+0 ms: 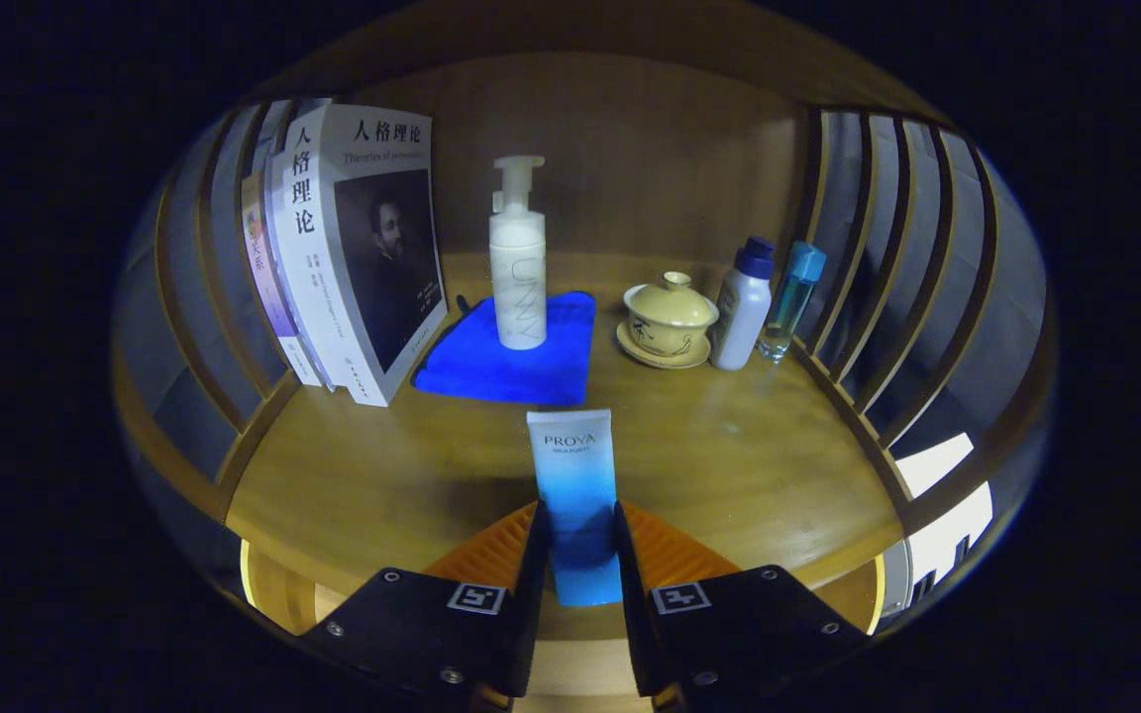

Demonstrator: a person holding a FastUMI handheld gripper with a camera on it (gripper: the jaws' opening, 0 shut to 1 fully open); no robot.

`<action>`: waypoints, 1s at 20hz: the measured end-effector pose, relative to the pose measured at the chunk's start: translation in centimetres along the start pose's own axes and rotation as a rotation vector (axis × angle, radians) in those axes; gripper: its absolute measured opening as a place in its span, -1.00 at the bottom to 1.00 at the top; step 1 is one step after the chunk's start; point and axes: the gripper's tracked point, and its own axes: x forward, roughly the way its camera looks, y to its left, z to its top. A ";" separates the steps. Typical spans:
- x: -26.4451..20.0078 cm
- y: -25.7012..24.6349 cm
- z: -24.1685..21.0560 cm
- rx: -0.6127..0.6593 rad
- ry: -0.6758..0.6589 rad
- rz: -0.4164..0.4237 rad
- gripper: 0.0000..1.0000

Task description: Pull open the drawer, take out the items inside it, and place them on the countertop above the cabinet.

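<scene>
We are seeing the claw (578,540) clenching a flat, smooth tube (575,495), both fingers pressing its sides, its upper end reaching over the glossy wooden table (729,465). Beyond it a pump bottle (517,262) is standing on a soft blue cloth (516,352). Upright books (348,248) are leaning alongside; a lidded ceramic cup (670,317) and two small bottles (764,297) are sitting opposite.

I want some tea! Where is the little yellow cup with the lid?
The lidded cup sits on the countertop, beyond the gripper, between the blue cloth and the white bottle.
</scene>
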 end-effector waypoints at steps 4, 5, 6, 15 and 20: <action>0.6 0.3 0.4 0.013 -0.027 0.051 -0.10; 0.6 0.5 0.4 0.030 -0.034 0.065 -0.08; 0.3 0.8 0.6 0.053 -0.051 0.091 0.12; -9.5 -1.1 1.6 0.161 -0.301 0.111 0.92; -16.3 -1.6 -0.1 0.181 -0.461 0.107 0.92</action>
